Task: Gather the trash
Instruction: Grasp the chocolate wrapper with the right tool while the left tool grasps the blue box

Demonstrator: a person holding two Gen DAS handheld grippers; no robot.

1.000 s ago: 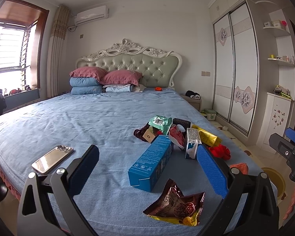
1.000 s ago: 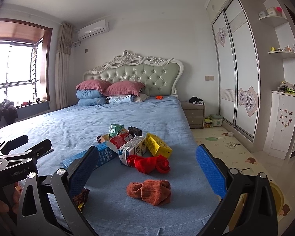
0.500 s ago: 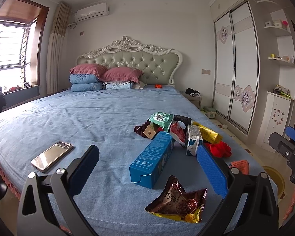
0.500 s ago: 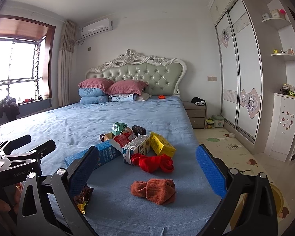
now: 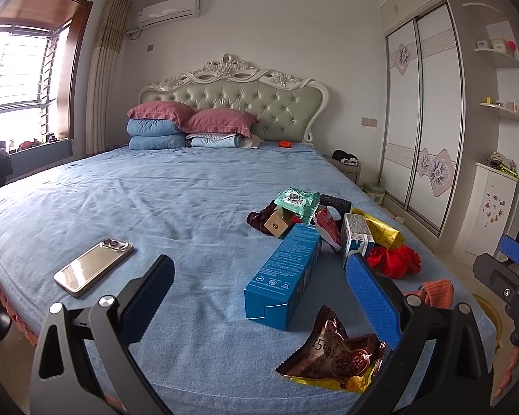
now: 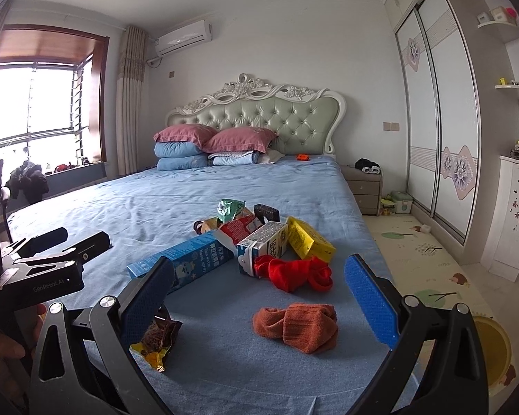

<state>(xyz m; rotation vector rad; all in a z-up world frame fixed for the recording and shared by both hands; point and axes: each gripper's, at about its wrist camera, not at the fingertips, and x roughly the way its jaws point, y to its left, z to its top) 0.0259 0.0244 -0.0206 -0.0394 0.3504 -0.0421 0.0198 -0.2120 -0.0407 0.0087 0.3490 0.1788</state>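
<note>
Trash lies on the blue bed [image 5: 155,200] near its foot. A blue carton [image 5: 283,273] lies between my open left gripper's [image 5: 259,276] fingers, farther off. A brown snack wrapper [image 5: 332,356] lies at the bed's edge by the right finger. Behind are a green packet [image 5: 296,200], a milk carton [image 5: 356,238] and a yellow packet [image 5: 380,230]. My right gripper [image 6: 259,276] is open and empty above an orange sock [image 6: 297,325]. It also sees the blue carton [image 6: 187,263], the milk carton [image 6: 263,245], the yellow packet [image 6: 309,240] and the wrapper [image 6: 155,340].
A phone [image 5: 93,266] lies on the bed at left. Red socks [image 6: 294,273] lie by the milk carton. A yellow bin [image 6: 494,349] stands on the floor at right. Pillows [image 5: 190,121] sit at the headboard. A wardrobe [image 5: 422,103] and nightstand [image 6: 363,190] are at right.
Both grippers have risen and tilted slightly, so the bed and trash sit a little lower in view. Both stay open and empty.
</note>
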